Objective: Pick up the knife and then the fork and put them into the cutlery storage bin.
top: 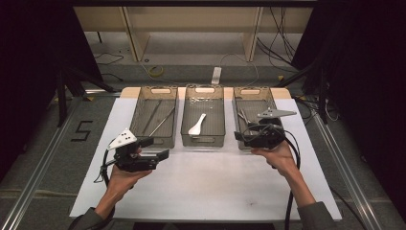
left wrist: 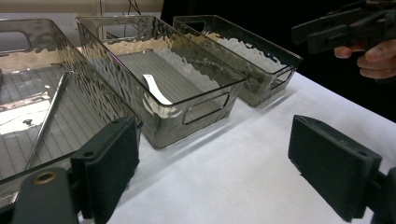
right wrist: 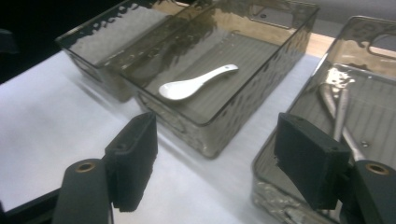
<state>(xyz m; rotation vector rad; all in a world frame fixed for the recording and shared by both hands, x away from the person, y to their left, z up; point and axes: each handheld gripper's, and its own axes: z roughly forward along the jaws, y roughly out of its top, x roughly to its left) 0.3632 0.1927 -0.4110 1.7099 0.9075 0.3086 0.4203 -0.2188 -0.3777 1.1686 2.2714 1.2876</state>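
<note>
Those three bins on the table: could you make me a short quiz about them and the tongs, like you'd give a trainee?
1. True or false: the white spoon lies in the middle bin.
2. Which bin holds the long thin metal rods? A) left bin B) middle bin C) right bin
3. Fill in: the left tongs and right tongs both have jaws standing ____.

Key: 1 true; 2 A; 3 open.
</note>
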